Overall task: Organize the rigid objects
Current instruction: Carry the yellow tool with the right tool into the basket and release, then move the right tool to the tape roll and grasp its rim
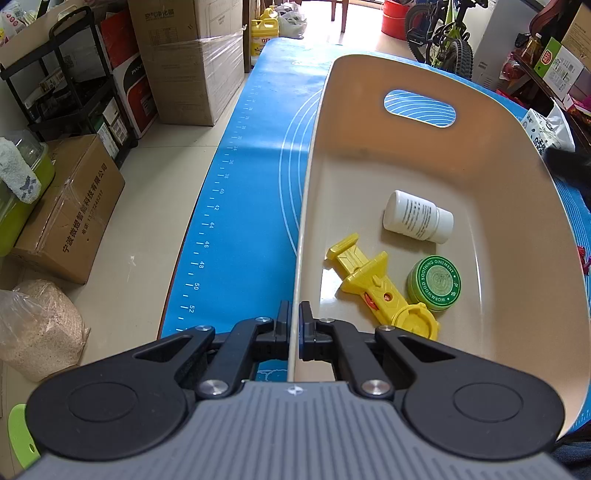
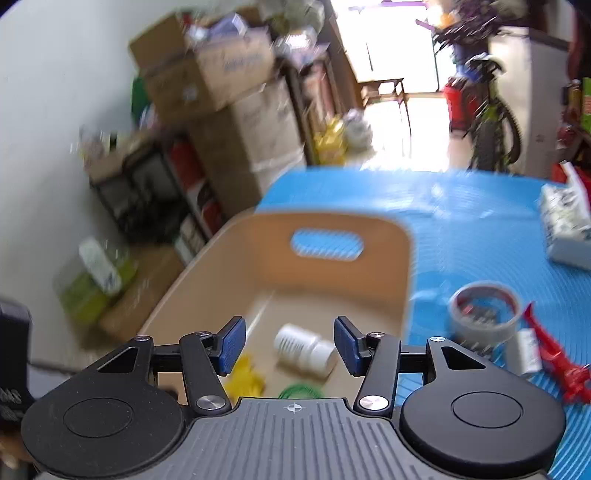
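Observation:
A beige plastic bin (image 1: 369,155) with a handle slot stands on a blue mat (image 1: 251,166). In it lie a white bottle (image 1: 417,217), a yellow toy (image 1: 376,284) and a green ointment tin (image 1: 435,282). My left gripper (image 1: 294,325) is shut on the bin's near left wall. My right gripper (image 2: 290,345) is open and empty above the bin (image 2: 332,236), over the white bottle (image 2: 304,349). The yellow toy (image 2: 245,378) and green tin (image 2: 299,390) show below it. The right wrist view is blurred.
On the mat right of the bin lie a tape roll (image 2: 485,310), a red tool (image 2: 554,358), a small white item (image 2: 526,350) and a tissue pack (image 2: 565,225). Cardboard boxes (image 1: 184,55), a black shelf (image 1: 66,74) and a bicycle (image 1: 443,33) stand around the table.

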Action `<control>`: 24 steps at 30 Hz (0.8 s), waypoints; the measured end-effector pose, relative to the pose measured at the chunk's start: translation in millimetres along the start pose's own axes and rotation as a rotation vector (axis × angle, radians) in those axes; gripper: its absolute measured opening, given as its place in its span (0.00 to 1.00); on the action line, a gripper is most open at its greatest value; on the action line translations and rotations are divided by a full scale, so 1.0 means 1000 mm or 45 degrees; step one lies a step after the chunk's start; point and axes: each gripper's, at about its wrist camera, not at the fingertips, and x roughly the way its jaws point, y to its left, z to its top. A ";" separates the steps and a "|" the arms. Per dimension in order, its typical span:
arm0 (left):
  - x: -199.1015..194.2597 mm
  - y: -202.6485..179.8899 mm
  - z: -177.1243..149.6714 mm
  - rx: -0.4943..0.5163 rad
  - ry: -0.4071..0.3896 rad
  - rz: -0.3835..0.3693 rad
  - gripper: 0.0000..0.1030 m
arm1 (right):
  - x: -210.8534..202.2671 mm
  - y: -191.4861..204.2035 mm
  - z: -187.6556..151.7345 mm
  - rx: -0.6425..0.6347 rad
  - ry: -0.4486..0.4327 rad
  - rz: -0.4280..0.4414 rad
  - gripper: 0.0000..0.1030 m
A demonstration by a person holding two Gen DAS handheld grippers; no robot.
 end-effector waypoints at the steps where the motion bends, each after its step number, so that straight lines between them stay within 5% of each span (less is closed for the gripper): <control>1: 0.000 0.000 0.000 0.000 0.000 0.000 0.05 | -0.005 -0.007 0.004 -0.004 -0.021 -0.025 0.62; 7: 0.000 0.000 0.000 0.000 0.000 0.001 0.05 | -0.017 -0.059 0.018 -0.061 -0.065 -0.205 0.63; 13: 0.000 0.000 0.000 0.000 0.000 -0.001 0.05 | 0.011 -0.095 0.007 -0.187 0.036 -0.313 0.63; 24: 0.000 0.000 -0.002 0.002 0.001 0.008 0.05 | 0.067 -0.090 -0.005 -0.402 0.165 -0.281 0.60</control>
